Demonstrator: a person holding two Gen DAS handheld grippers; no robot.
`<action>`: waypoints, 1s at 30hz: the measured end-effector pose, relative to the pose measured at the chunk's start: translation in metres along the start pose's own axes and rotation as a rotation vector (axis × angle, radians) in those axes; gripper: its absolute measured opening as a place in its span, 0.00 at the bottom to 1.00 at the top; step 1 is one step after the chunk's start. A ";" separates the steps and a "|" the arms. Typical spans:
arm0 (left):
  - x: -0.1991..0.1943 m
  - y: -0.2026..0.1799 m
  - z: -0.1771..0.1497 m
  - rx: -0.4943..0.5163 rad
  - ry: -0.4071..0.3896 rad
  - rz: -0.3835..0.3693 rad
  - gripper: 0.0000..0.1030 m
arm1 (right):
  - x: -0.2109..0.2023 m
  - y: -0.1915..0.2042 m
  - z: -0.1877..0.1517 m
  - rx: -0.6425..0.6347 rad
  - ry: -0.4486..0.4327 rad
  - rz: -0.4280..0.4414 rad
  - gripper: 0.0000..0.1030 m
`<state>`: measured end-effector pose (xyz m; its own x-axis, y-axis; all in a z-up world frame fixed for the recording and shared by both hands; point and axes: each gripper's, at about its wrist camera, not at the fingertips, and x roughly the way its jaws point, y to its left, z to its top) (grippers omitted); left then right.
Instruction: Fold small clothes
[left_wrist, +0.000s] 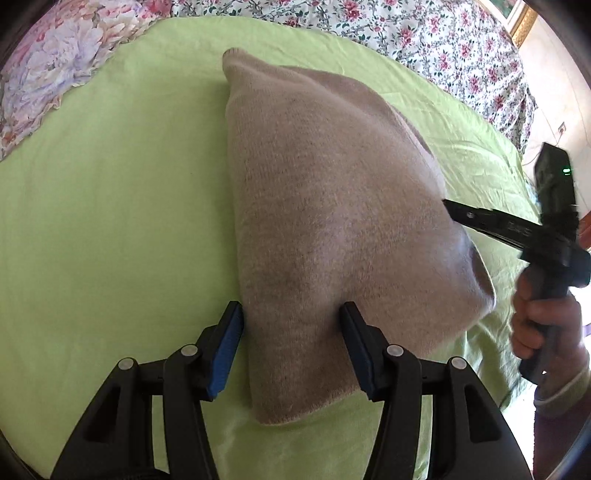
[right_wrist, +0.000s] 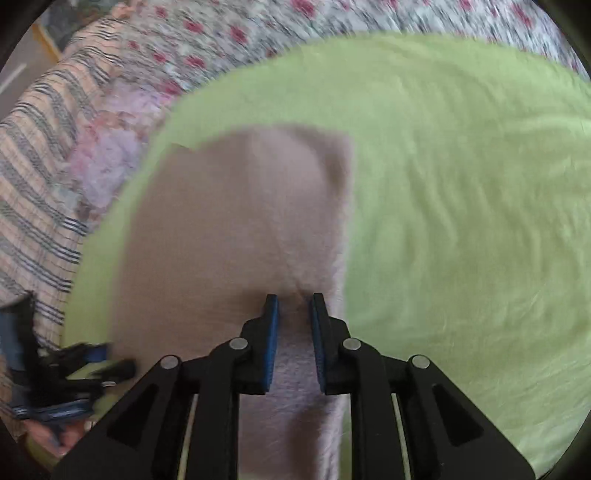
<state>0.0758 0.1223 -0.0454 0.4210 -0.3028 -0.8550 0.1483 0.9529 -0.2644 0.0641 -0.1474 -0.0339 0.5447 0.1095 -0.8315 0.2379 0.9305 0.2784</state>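
Mid-fold, by the look of it: beige knit garment (left_wrist: 332, 206) lay doubled on green sheet (left_wrist: 110, 221). Left gripper (left_wrist: 291, 314) wide open, straddling near edge, holding nothing. Right gripper (right_wrist: 293, 306) narrowed around a ridge of cloth (firm contact unclear). Next, probably: carry that edge across, press flat.

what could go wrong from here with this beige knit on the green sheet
The right gripper pinches only a narrow ridge of the beige knit, so the cloth may slip free if pulled hard. The left gripper is open astride the near edge and pins nothing, so the whole piece might slide on the green sheet instead of folding. The right wrist view is blurred, so a quick move could skew the fold.
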 end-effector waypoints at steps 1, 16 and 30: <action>-0.003 -0.001 0.000 0.006 -0.003 0.009 0.54 | -0.003 -0.001 0.001 0.019 -0.001 0.014 0.18; -0.057 -0.011 -0.042 0.061 -0.082 0.241 0.75 | -0.099 0.055 -0.069 -0.131 -0.126 0.061 0.66; -0.070 -0.031 -0.088 0.161 -0.120 0.347 0.84 | -0.108 0.082 -0.143 -0.313 -0.081 -0.041 0.84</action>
<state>-0.0373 0.1159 -0.0165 0.5711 0.0278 -0.8204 0.1133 0.9872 0.1123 -0.0900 -0.0330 0.0101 0.6047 0.0529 -0.7947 0.0093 0.9973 0.0735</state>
